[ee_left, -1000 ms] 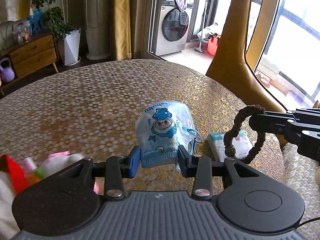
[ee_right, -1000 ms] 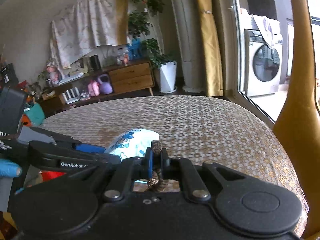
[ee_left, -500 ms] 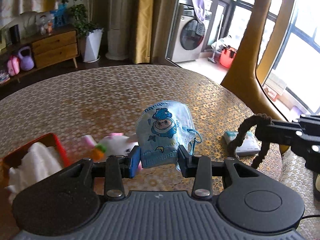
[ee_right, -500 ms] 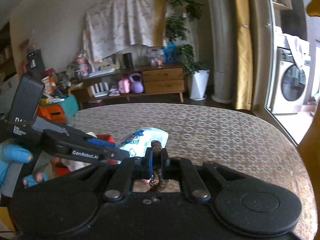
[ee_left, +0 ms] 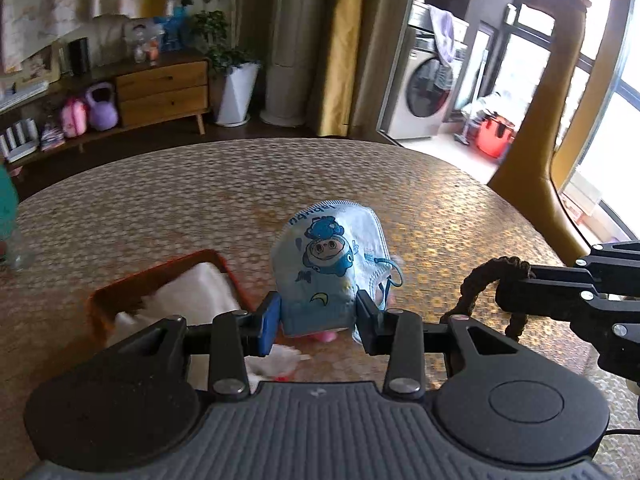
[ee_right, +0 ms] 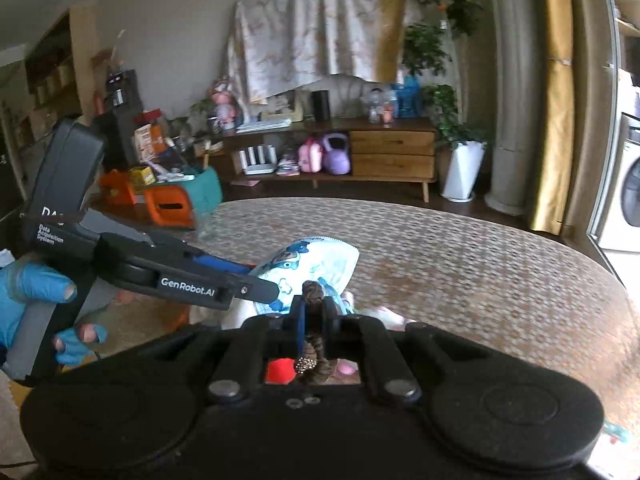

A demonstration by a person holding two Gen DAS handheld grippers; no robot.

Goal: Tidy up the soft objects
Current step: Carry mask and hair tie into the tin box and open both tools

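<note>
Blue-printed child's face mask (ee_left: 326, 268) stays clamped in the left hand-held gripper (ee_left: 316, 316), now above the desk (ee_left: 160, 200) beside an orange basket (ee_left: 132, 284) newly in view, likely its destination. Right view: the right hand-held gripper (ee_right: 314, 320) pinches a brown hair tie (ee_right: 314, 292), carried alongside.

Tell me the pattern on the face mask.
Pale blue face mask with a blue cartoon character; clearest in the left wrist view.
</note>
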